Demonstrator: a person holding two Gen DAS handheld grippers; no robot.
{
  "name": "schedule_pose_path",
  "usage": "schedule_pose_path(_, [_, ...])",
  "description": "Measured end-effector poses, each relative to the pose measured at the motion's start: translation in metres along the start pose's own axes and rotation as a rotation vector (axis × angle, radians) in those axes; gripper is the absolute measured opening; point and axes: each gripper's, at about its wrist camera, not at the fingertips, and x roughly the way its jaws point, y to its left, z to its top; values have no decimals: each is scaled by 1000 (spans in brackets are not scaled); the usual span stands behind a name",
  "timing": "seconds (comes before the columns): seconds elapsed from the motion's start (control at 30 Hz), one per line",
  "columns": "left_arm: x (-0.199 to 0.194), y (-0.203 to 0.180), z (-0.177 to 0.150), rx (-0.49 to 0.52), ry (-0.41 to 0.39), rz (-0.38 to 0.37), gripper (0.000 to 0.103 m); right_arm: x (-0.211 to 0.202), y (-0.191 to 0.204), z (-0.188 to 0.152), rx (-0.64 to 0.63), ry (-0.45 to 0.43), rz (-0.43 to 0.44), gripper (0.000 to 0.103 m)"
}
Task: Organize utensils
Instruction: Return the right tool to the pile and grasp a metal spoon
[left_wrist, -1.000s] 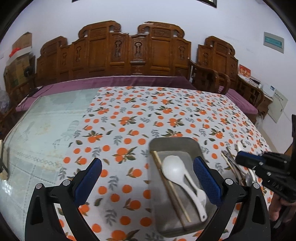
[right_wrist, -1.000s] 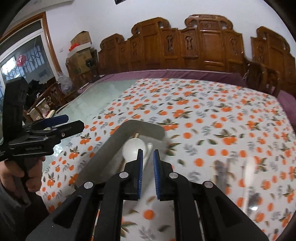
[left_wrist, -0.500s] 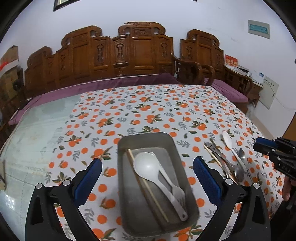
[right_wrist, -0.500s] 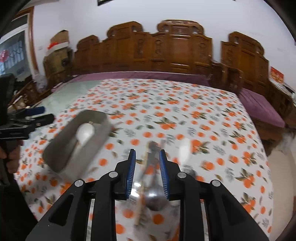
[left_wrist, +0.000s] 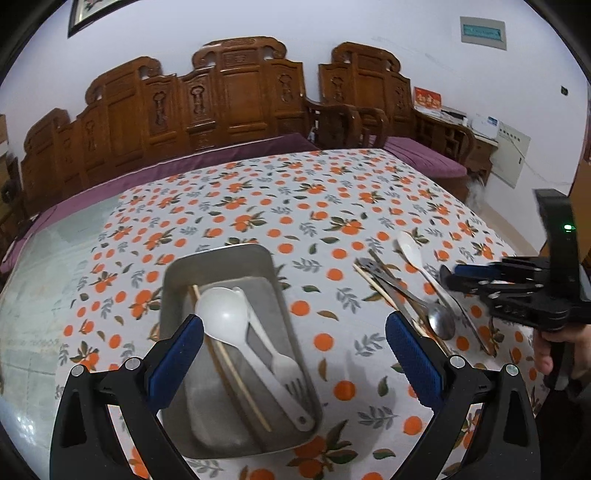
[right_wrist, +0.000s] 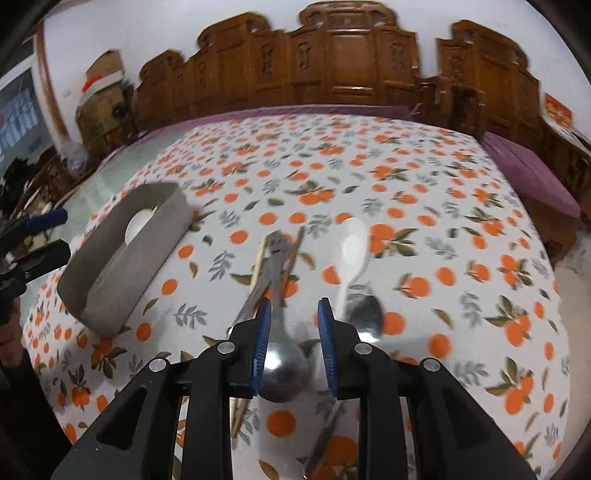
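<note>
left tool (left_wrist: 293, 354) spread wide — over metal tray (left_wrist: 218, 264) holding white spoon (left_wrist: 225, 314); right tool (right_wrist: 293, 338) parted — above metal spoon (right_wrist: 286, 363) on tabletop (right_wrist: 424, 206)

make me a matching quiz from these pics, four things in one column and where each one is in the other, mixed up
Things:
1. white ladle
2. metal spoon
3. left gripper
4. right gripper

Places:
A. open, over the near end of the tray
B. lying in the metal tray
C. open, over the loose utensils
D. on the tablecloth, right of the tray

Pairs: 1-B, 2-D, 3-A, 4-C
</note>
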Motion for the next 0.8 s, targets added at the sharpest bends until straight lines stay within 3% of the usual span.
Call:
schedule_pose_path(0.33, [6, -21, -7, 28, 6, -16, 95, 37, 8, 1, -29, 106, 6, 28])
schedule_pose_path(0.8, [9, -33, -11, 64, 17, -28, 95, 48, 7, -5, -74, 167, -99, 28])
